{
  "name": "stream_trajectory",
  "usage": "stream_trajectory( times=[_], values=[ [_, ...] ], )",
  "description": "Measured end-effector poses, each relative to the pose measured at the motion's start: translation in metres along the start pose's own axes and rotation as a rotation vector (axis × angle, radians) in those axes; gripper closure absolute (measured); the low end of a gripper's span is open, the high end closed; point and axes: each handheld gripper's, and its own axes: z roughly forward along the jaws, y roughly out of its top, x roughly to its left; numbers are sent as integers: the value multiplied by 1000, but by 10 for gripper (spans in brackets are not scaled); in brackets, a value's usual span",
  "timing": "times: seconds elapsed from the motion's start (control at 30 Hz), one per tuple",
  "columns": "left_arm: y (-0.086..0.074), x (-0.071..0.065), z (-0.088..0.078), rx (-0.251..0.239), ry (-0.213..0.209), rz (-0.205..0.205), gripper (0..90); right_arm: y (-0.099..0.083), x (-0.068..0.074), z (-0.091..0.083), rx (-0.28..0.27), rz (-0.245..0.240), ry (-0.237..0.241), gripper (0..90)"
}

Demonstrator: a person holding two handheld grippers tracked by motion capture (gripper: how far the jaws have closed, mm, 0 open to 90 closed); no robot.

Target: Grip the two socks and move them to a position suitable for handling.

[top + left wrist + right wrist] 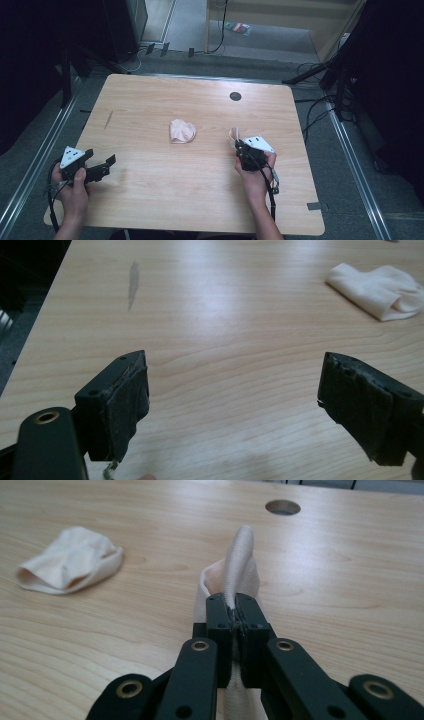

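1. Right hand-held gripper (235,622): jaws together, clamped on a fold of a pale sock (239,567). The cloth stands up in a ridge between the pads; the rest trails down under the jaws onto the desk (325,580). In the high view this sock (234,134) sits at the desk's right side, just ahead of the right hand-held gripper (241,146), near the person's hand.

2. Left hand-held gripper (232,405): jaws wide apart, nothing between them, bare wood below. In the high view it (102,167) sits at the desk's near left corner, well apart from both socks.

3. Second sock (181,131): loosely bunched at desk centre, untouched. It shows at upper right in the left gripper view (381,290) and at left in the right gripper view (70,560), cuff mouth open.

4. Handling, est.: thin knit fabric, v. light, fully limp, no stiffness. It will sag and drape from any grip pt; not fragile, not slippery against the padded jaws. A pinch on one layer may let the rest slide or unroll, so grip through a doubled fold or at the cuff rim, where the fabric is thickest. Current hold is on such a fold and looks secure.

5. A cable hole (282,507) lies beyond the held sock; keep cloth clear of it.
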Motion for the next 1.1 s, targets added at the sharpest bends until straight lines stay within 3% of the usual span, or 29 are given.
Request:
stream_trajectory(
  times=[0.13,0.3,0.33,0.37,0.47,0.5,0.57,0.63,0.8,1.1],
  values=[
    [8,-14,-5,-31,-32,5,136,8,5,-16,-29,19,24,874],
    [10,-32,-6,-25,-83,6,122,9,14,-29,-34,35,59,874],
    [12,-42,-5,-22,-99,21,120,9,21,-35,-34,25,63,874],
    [12,-42,-5,-22,-99,21,119,9,21,-35,-34,25,63,874],
    [17,-64,-1,-22,-124,48,117,8,31,-43,-36,8,75,874],
    [17,-64,-1,-22,-124,48,116,8,31,-43,-36,8,75,874],
    [24,-81,1,-29,-140,63,116,7,38,-47,-31,21,81,874],
    [26,-86,1,-33,-149,71,115,6,40,-48,-32,16,81,873],
    [28,-115,6,-34,-205,102,113,4,51,-51,-36,11,101,873],
    [13,-128,12,12,-284,140,111,-7,68,-48,-18,0,143,871]
  ],
)
